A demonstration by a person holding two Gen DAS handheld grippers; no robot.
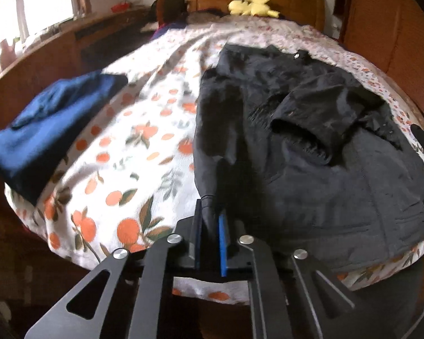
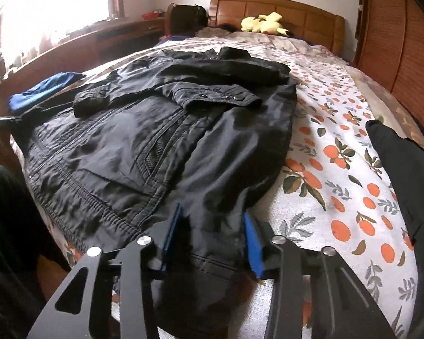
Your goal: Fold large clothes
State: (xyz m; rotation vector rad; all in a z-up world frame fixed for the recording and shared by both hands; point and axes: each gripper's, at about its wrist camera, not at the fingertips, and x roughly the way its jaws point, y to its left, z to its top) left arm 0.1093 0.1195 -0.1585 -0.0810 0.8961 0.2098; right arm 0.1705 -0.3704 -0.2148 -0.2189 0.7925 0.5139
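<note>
Black and slightly shiny, the jacket [image 2: 161, 130] lies spread on the bed, its 2 sleeves folded across the chest, a zipper running down the front and snap buttons showing on one cuff. The left gripper [image 1: 210, 220] has its blue-padded fingers [image 1: 222, 243] nearly pressed together, pinching a thin fold of the jacket's [image 1: 311, 141] hem at the near edge. The right gripper [image 2: 212, 231] stands spread wide, its blue pads [image 2: 253, 245] on either side of the jacket's lower corner, with fabric lying between them but not squeezed. Under the jacket is a white bedsheet [image 2: 339, 169] printed with oranges and leaves. A folded blue garment [image 1: 48, 132] rests well apart to the left, and a yellow plush toy [image 2: 264, 22] sits by the wooden headboard [image 2: 302, 11].
</note>
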